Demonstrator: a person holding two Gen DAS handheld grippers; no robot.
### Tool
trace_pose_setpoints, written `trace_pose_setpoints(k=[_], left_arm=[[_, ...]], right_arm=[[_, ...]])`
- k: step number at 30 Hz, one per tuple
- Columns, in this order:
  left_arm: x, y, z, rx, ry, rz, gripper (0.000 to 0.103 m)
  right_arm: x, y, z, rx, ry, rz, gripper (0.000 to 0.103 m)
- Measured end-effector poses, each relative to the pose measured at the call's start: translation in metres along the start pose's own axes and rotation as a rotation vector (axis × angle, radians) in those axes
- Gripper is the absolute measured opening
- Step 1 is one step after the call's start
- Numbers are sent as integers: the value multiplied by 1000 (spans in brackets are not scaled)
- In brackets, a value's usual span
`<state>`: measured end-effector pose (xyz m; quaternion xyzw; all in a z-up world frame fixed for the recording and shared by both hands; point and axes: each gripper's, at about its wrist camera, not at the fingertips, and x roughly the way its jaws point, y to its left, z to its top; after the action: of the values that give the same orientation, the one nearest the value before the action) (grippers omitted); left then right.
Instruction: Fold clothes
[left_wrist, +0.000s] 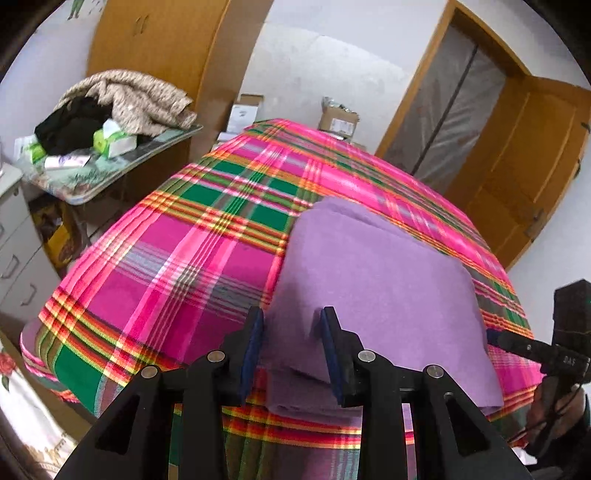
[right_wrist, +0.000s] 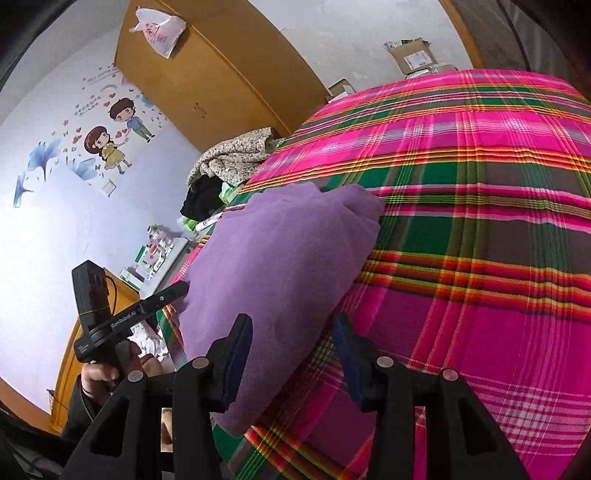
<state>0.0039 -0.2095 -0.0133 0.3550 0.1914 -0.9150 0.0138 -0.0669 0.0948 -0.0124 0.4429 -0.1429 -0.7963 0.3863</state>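
A folded purple garment (left_wrist: 373, 291) lies on the bed's pink and green plaid sheet (left_wrist: 177, 258), near the front edge. My left gripper (left_wrist: 291, 325) stands open over the garment's near left corner, with purple cloth showing between its fingers. In the right wrist view the same garment (right_wrist: 280, 266) lies to the left. My right gripper (right_wrist: 291, 332) is open at the garment's near edge; its left finger (right_wrist: 240, 343) is over the cloth and its right finger is over the sheet. The left gripper's tip (right_wrist: 181, 288) meets the garment's far side there.
A side table (left_wrist: 177, 136) left of the bed holds a heap of clothes (left_wrist: 122, 107) and small packets. Grey drawers (left_wrist: 14, 251) stand at the far left. Cardboard boxes (left_wrist: 338, 122) sit behind the bed, and a wooden door (left_wrist: 517, 177) stands open on the right.
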Motion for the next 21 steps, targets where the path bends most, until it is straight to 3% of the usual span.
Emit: trace_pose_setpoints(k=[9,11,12,16,21], left_arm=[[0,-1,-4,4,14,-42,29],[2,-1,-5,1,19,-45,28],[2,0,-5,-4,21,-51,28],[0,1,-5,6,36,-72,25],[0,1,-7,24,49,-92,25]], right_arm=[[9,4,-13,26,70,40,45],[12,4,-14,36,83,68,32],[12,4,-14,44,83,87,14],[9,3,-12,46,76,91,10],[12,3,-8,37,88,94,12]])
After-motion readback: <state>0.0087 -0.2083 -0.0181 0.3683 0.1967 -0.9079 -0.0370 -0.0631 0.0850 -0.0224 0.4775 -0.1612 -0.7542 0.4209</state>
